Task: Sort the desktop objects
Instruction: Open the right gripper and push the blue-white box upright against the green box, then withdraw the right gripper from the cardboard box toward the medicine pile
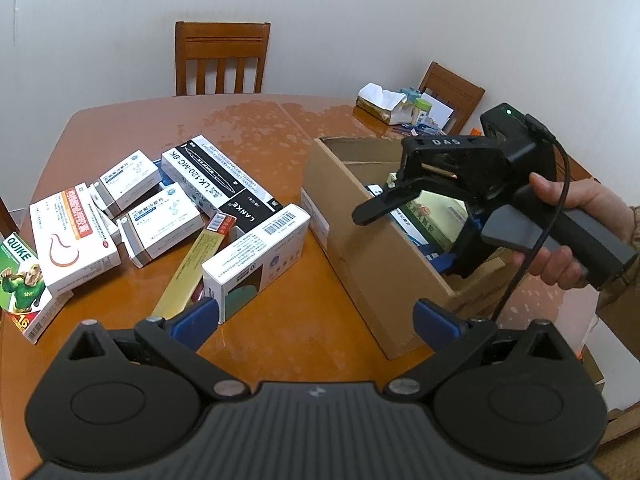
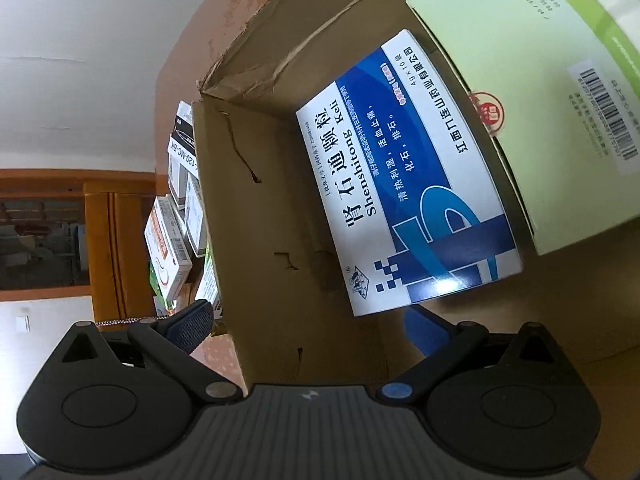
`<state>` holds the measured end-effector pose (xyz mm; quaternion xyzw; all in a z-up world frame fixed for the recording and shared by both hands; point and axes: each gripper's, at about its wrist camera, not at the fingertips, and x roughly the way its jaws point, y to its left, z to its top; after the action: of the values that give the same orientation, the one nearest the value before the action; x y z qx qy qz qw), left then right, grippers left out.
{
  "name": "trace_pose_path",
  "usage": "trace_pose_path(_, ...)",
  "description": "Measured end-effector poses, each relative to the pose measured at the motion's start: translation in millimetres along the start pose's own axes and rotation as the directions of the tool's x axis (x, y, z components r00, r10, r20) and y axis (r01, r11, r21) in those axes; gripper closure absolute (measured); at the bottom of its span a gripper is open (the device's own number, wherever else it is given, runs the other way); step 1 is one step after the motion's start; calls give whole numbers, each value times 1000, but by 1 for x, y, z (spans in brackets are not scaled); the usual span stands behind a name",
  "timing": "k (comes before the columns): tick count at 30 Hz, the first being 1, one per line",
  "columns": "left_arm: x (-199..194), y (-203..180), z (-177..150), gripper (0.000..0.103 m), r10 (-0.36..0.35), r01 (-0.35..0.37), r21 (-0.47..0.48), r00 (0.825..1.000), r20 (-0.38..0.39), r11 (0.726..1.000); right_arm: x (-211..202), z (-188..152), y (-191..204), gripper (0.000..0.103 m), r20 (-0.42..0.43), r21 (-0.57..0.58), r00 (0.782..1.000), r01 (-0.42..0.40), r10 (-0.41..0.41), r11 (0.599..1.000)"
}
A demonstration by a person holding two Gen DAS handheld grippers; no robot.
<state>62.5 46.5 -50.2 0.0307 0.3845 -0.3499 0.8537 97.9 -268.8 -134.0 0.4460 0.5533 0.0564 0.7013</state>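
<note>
Right tool (image 2: pixel 308 324) gaping, straddling carton (image 2: pixel 256 240) wall; left tool (image 1: pixel 316 320) gaping, empty

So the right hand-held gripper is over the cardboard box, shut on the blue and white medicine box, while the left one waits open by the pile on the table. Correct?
Not quite. The right hand-held gripper is open and holds nothing; the right wrist view shows the blue and white medicine box lying free inside the cardboard box. The left hand-held gripper does wait open by the pile on the table.
</note>
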Motion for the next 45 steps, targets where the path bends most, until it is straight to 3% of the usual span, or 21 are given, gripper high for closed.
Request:
trace_pose_path(8, -4, 1, -1, 0, 5, -5, -5, 1000, 8, 1000, -19, 1, 7, 0, 49, -22, 997, -58, 59, 998)
trace_pose_path(18, -3, 0, -1, 0, 3, -3, -4, 1000, 10, 1000, -69, 14, -14, 0, 232, 61, 970, -83, 66, 995)
trace_pose_path(27, -4, 1, -2, 0, 17, -17, -10, 1000, 14, 1000, -41, 9, -10, 0, 203, 76, 976, -102, 84, 992)
trace_pose_path(45, -12, 5, -6, 0, 44, -43, -39, 999, 31, 998, -77, -3, 3, 0, 310, 38, 946, -117, 99, 992)
